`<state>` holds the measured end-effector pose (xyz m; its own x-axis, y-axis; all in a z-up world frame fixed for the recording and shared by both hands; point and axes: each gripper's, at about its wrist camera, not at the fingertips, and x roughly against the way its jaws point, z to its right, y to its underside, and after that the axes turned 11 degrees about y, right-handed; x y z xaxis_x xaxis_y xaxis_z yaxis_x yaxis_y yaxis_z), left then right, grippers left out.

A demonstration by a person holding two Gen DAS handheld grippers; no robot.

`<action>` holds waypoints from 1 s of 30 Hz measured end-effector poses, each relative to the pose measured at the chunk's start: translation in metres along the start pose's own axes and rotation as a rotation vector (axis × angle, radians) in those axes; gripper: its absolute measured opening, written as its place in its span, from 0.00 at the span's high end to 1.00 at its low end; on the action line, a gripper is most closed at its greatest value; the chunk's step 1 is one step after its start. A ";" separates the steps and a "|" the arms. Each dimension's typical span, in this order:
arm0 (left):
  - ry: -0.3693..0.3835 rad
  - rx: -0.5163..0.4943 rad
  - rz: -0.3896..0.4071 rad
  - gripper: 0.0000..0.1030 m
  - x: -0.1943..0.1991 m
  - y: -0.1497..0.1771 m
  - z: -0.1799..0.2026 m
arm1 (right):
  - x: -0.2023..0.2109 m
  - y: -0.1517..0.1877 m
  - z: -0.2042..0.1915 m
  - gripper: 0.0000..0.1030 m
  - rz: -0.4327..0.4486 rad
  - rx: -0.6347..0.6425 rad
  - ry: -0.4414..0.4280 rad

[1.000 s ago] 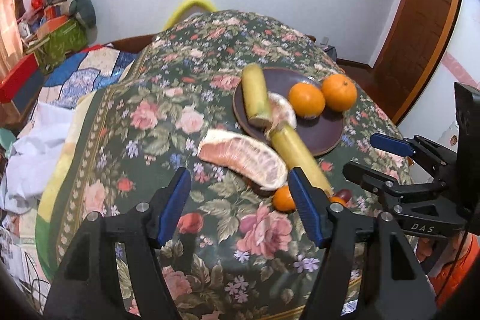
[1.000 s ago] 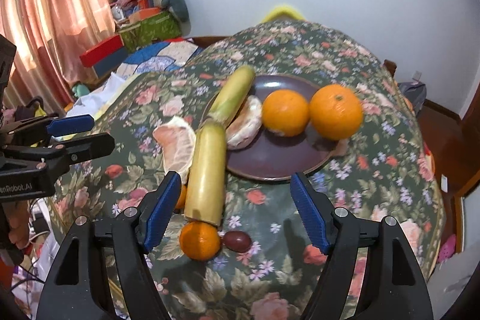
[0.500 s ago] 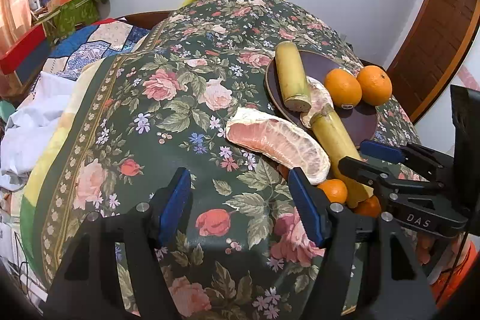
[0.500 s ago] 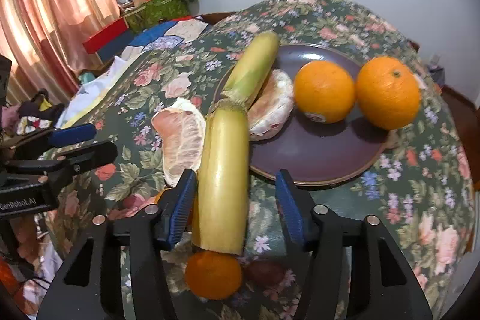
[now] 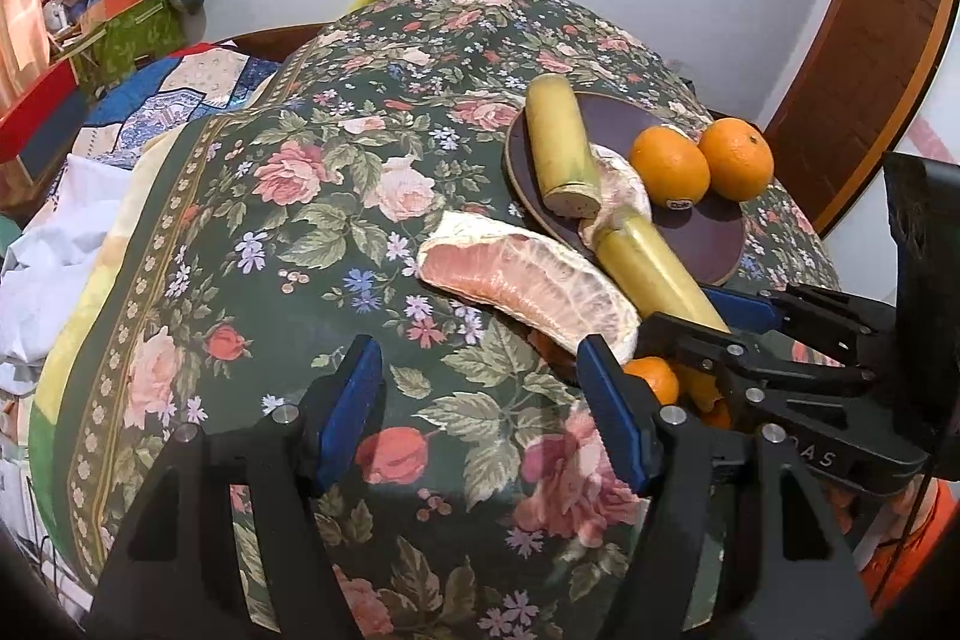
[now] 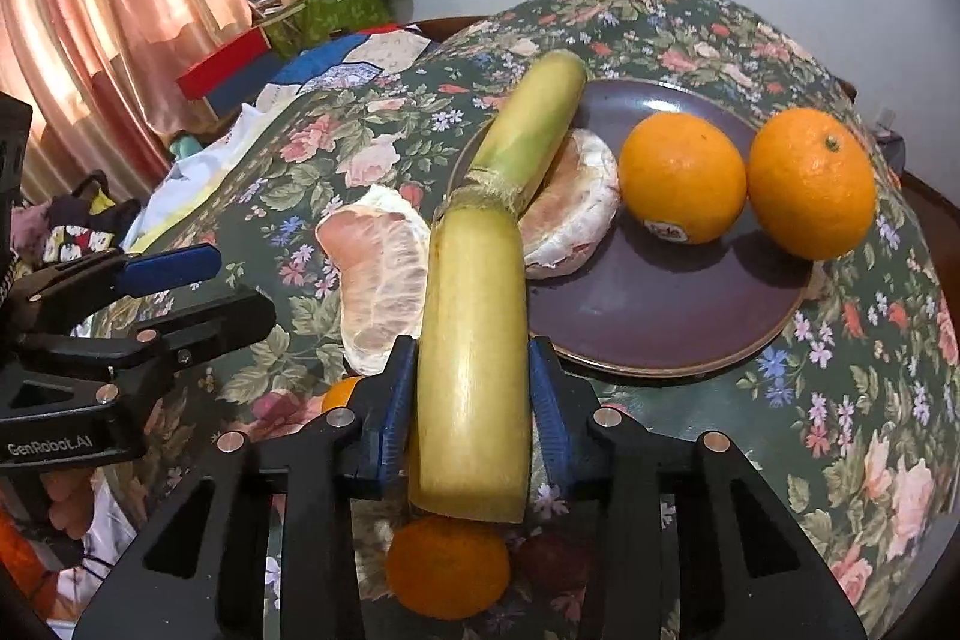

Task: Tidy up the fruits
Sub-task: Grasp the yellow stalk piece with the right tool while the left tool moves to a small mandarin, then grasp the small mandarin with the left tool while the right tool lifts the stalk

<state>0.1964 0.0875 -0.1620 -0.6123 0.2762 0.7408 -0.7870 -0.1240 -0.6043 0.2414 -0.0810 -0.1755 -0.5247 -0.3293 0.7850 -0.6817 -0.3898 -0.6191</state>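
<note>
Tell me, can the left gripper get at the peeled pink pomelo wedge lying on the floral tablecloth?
Probably yes. The left gripper is open and holds nothing, and the pomelo wedge lies just ahead, slightly right of its line. The right gripper, closed on the yellow-green sugarcane stalk, crowds the wedge's right end.

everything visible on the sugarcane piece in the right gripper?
The sugarcane piece is a thick, pale yellow-green cylinder with a smooth, waxy-looking rind and a flat-cut near end. Its far end meets a fibrous node ring, beyond which a greener stalk section runs on over the plate. The right gripper is shut on its near part, pads on both sides. Its underside is hidden.
</note>
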 end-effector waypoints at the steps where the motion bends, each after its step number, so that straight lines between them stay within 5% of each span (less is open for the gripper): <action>1: 0.002 -0.003 0.000 0.35 0.001 0.000 0.002 | 0.002 -0.001 0.001 0.67 0.006 -0.002 -0.003; 12: 0.056 -0.036 -0.016 0.35 0.001 0.003 0.030 | 0.044 0.007 0.023 0.67 0.088 0.027 0.088; 23: 0.093 -0.080 -0.081 0.53 -0.020 0.016 0.059 | 0.050 0.041 0.075 0.67 0.024 -0.064 0.134; 30: 0.088 -0.070 -0.111 0.54 -0.033 0.018 0.059 | 0.046 0.060 0.077 0.66 -0.023 -0.054 0.131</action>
<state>0.1983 0.0198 -0.1801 -0.5108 0.3674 0.7773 -0.8402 -0.0219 -0.5418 0.2153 -0.1857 -0.1783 -0.5682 -0.2041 0.7972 -0.7189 -0.3484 -0.6015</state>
